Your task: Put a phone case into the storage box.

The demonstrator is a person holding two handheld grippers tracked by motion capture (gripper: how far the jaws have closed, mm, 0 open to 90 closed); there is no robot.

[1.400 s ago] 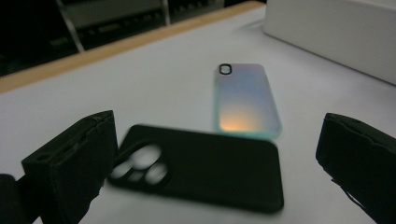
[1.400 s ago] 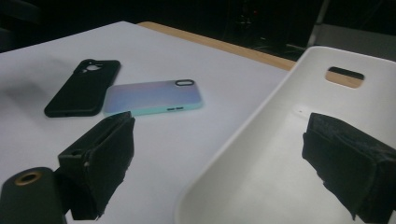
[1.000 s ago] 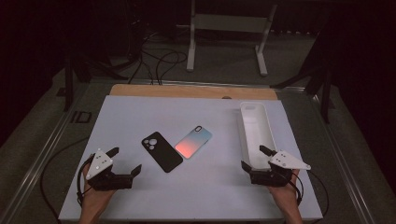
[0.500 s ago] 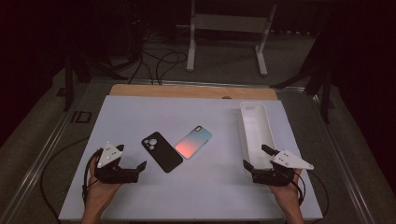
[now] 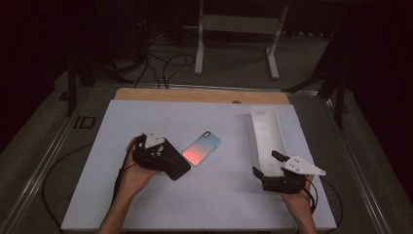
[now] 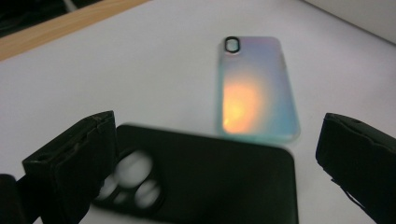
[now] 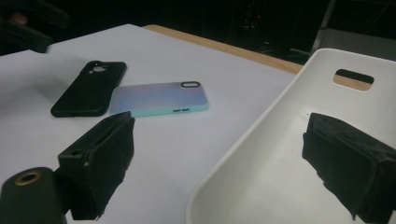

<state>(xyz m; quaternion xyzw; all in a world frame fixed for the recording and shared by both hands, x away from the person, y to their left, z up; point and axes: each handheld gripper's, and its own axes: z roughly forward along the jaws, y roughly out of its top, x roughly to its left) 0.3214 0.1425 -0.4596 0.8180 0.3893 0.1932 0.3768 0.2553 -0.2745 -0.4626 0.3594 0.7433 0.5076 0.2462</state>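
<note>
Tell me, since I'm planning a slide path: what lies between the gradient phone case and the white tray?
Nothing: the high view shows bare white tabletop between the gradient phone case and the white tray. The right gripper view shows the same empty stretch.

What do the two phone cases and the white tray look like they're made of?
Black case: probably soft rubber or silicone, since its matte surface gives no glare. Gradient case: likely hard plastic with a satin, iridescent finish, blue fading to an orange glow, and a mint edge in the right gripper view. White tray: apparently moulded plastic, smooth and slightly glossy, with rounded walls and a cut-out handle slot.
</note>
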